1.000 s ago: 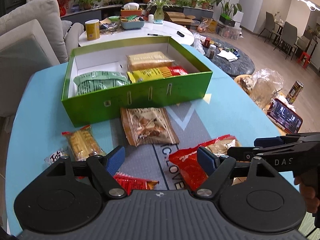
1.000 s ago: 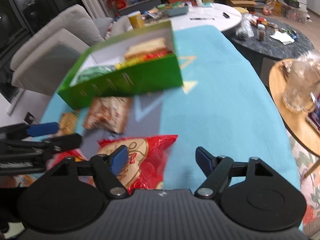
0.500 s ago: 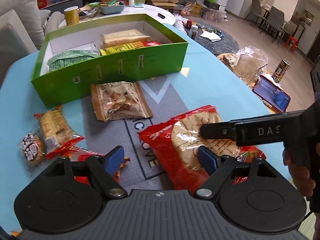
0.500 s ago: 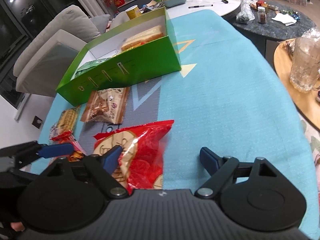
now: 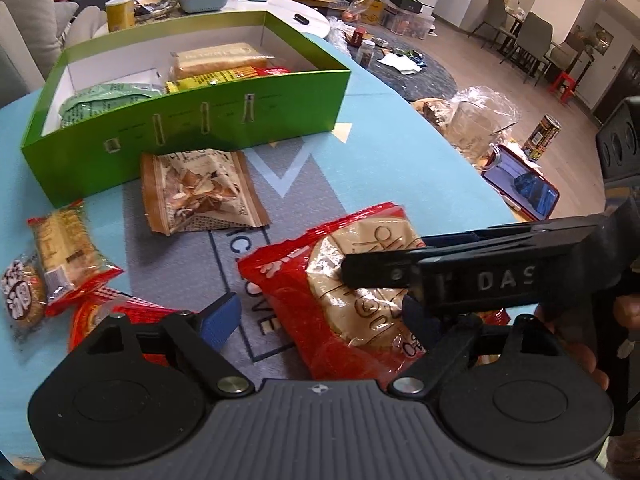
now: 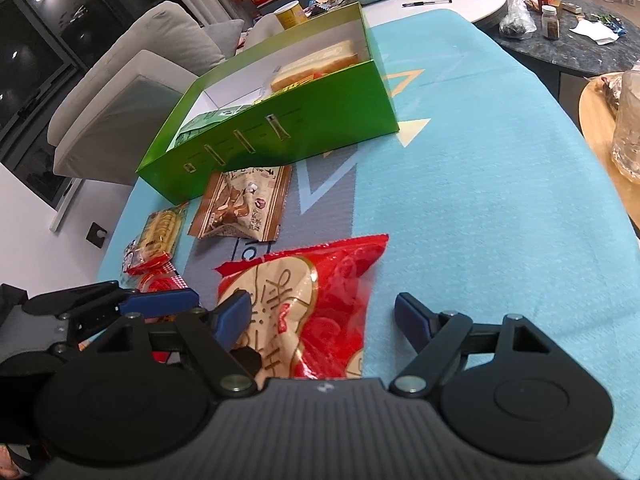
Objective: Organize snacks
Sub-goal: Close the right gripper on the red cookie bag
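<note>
A large red snack bag (image 5: 352, 292) (image 6: 316, 304) lies on the blue table mat at the near edge. My right gripper (image 6: 324, 318) is open and straddles its near end; it crosses the left wrist view from the right over the bag. My left gripper (image 5: 320, 320) is open just left of the bag, its right finger hidden behind the right gripper. A green box (image 5: 192, 128) (image 6: 288, 132) farther back holds several snack packs. A brown snack pack (image 5: 200, 192) (image 6: 244, 204) lies in front of the box.
Small packs lie at the left: a yellow biscuit pack (image 5: 64, 248) (image 6: 160, 232), a round cookie (image 5: 20, 292) and a red pack (image 5: 112, 312). A wooden side table with a plastic-wrapped jar (image 5: 476, 120) and a phone (image 5: 520, 188) stands right.
Both grippers have moved nearer the red bag. The right gripper has come lower over its near end and now reaches further across it. Both stay open.
</note>
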{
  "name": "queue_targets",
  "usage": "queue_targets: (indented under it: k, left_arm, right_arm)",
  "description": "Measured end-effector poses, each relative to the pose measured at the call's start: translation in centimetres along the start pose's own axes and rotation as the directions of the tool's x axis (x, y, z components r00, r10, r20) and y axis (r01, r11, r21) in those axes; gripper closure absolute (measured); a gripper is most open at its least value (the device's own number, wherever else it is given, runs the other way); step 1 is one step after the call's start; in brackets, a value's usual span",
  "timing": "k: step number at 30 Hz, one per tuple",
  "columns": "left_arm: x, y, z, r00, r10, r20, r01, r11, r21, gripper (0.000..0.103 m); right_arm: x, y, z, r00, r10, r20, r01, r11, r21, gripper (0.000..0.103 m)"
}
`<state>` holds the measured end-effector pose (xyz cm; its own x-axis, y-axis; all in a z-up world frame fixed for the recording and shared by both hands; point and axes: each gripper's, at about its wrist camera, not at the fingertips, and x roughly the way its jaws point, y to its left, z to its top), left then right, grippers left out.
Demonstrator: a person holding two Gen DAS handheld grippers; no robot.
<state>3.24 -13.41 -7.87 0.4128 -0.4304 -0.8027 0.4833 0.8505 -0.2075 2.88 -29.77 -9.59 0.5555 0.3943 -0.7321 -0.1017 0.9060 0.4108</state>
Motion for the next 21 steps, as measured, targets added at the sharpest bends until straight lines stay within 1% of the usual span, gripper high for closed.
queue_targets:
  k: [2, 4, 5, 6, 8, 10, 12, 15, 17, 21]
  left_arm:
    - [0.4, -0.2, 0.2, 1.0, -0.01, -0.002, 0.01, 1.0, 0.002, 0.013]
    - [0.9, -0.2, 0.3, 0.999, -0.037, -0.011, 0.037, 0.999, 0.002, 0.013]
    - [1.1, -0.2, 0.4, 0.999, -0.043, -0.016, 0.043, 0.999, -0.003, 0.009]
    - [1.4, -0.1, 0.4, 0.999, -0.048, -0.018, 0.048, 0.999, -0.014, 0.008]
    - [1.8, 0.1, 0.4, 0.997, -0.074, -0.022, 0.073, 0.996, -0.042, 0.008]
    - [1.8, 0.0, 0.3, 0.997, -0.077, -0.017, 0.077, 0.996, -0.037, 0.009]
    - [1.8, -0.2, 0.2, 0.997, -0.078, -0.01, 0.078, 0.997, -0.027, 0.01]
    - [1.7, 0.0, 0.2, 0.996, -0.084, -0.001, 0.084, 0.996, -0.037, 0.013]
    - [1.4, 0.0, 0.3, 0.997, -0.081, 0.014, 0.082, 0.996, -0.04, 0.016]
    - [0.6, 0.2, 0.8, 0.997, -0.071, 0.043, 0.073, 0.996, -0.042, 0.02]
  right_arm:
    - [0.2, 0.4, 0.1, 1.0, 0.003, -0.006, -0.003, 1.0, -0.012, 0.025]
    - [0.4, 0.8, 0.0, 1.0, 0.01, -0.013, -0.01, 1.0, -0.024, 0.025]
    - [0.5, 1.0, 0.0, 1.0, 0.015, -0.017, -0.015, 1.0, -0.022, 0.025]
    - [0.6, 1.0, 0.0, 1.0, 0.012, -0.017, -0.012, 1.0, -0.02, 0.025]
    - [0.6, 0.9, 0.1, 1.0, 0.018, -0.02, -0.018, 1.0, -0.012, 0.025]
    - [0.5, 0.8, 0.2, 0.999, 0.025, -0.022, -0.025, 1.0, -0.008, 0.027]
    - [0.4, 0.9, 0.2, 1.0, 0.024, -0.02, -0.024, 1.0, -0.015, 0.028]
    - [0.3, 1.2, 0.2, 1.0, 0.02, -0.013, -0.02, 1.0, -0.017, 0.032]
    - [0.2, 1.3, 0.3, 1.0, 0.015, -0.004, -0.016, 1.0, -0.019, 0.035]
    - [-0.4, 1.6, 0.7, 1.0, 0.017, 0.023, -0.016, 1.0, -0.019, 0.038]
